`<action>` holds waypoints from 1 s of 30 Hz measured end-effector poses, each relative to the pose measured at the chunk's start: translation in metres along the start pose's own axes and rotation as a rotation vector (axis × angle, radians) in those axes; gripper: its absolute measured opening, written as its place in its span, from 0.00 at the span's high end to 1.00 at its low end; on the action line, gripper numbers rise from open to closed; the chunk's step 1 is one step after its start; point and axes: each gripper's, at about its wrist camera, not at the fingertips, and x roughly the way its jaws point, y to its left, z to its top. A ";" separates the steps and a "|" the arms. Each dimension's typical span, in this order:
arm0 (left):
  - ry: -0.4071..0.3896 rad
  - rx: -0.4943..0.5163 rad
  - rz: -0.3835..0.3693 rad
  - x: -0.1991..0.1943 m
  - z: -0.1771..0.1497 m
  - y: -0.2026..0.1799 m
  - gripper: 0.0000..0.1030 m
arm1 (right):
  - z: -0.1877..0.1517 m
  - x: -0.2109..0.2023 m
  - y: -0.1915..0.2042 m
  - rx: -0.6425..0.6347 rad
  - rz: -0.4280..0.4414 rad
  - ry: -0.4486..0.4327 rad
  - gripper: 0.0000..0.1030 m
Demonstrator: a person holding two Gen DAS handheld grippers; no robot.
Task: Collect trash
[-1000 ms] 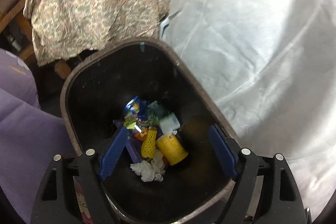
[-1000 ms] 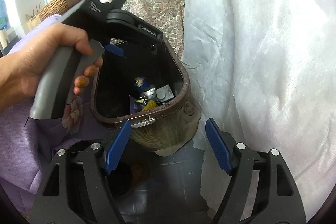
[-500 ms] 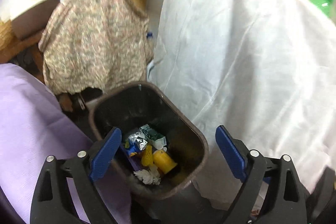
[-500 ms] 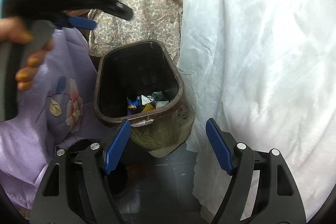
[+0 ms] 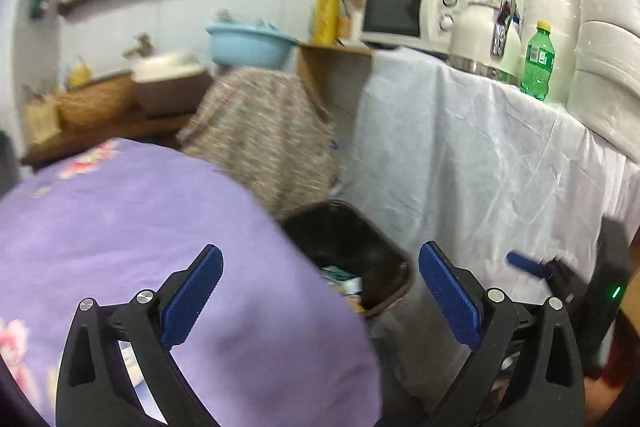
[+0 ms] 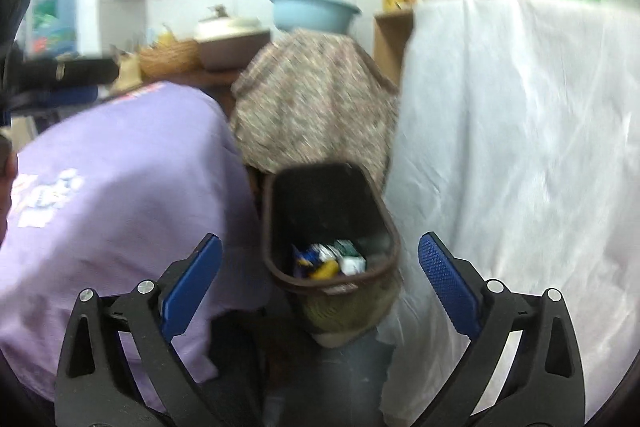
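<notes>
A dark brown trash bin point(image 6: 384, 223) stands on the floor between a purple-covered table and a white-draped counter. It holds several pieces of trash point(image 6: 332, 259): wrappers, a small carton, something yellow. In the left wrist view the bin point(image 5: 396, 259) is partly hidden behind the purple cloth. My left gripper point(image 5: 320, 295) is open and empty, raised above the purple cloth's edge. My right gripper point(image 6: 320, 283) is open and empty, above and in front of the bin. Its blue fingertip point(image 5: 524, 263) shows at the right of the left wrist view.
A purple floral cloth point(image 5: 140, 247) covers the table at left. A white cloth point(image 5: 480, 155) drapes the counter at right, with a green bottle point(image 5: 536, 59), kettle point(image 5: 480, 35), microwave point(image 5: 408, 11) and paper rolls. A patterned cloth point(image 6: 316, 99) covers something behind the bin.
Both grippers have risen and pulled back from the bin. The left one, earlier right over the bin's opening, now looks across the room. Both stay open and empty.
</notes>
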 end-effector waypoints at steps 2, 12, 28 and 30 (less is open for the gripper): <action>-0.040 0.013 0.059 -0.023 -0.008 0.005 0.06 | 0.006 -0.017 0.012 -0.024 0.035 -0.040 0.06; -0.255 0.047 0.323 -0.128 -0.066 -0.011 0.05 | 0.013 -0.097 0.057 -0.072 0.270 -0.182 0.06; -0.331 -0.046 0.437 -0.169 -0.108 -0.029 0.05 | -0.014 -0.144 0.075 -0.080 0.309 -0.272 0.06; -0.337 -0.046 0.447 -0.171 -0.108 -0.028 0.05 | -0.014 -0.141 0.074 -0.076 0.313 -0.266 0.06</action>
